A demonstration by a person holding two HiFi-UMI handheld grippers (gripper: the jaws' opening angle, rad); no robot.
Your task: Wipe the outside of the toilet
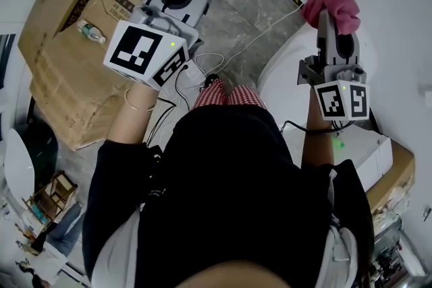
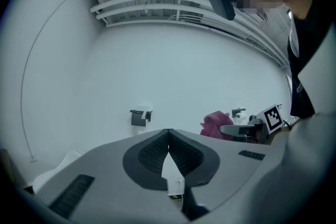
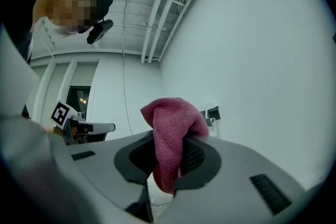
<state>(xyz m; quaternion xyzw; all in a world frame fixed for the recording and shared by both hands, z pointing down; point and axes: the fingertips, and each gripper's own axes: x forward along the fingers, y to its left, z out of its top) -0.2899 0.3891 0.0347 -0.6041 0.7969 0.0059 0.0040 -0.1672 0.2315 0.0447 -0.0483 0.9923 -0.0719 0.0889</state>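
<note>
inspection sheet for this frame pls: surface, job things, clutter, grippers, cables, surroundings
Surface: grey stone-look floor, partly bare.
Job's things: white toilet under the right arm; pink cloth held up, no contact with it seen.
Clutter: cardboard boxes at left, bottle lying on them.
Grippers: left gripper shut, empty; right gripper shut on the pink cloth.
Cables: white cable across the floor; black cable near the person's feet.
Surroundings: white wall, black holder mounted on it, ceiling pipes.
</note>
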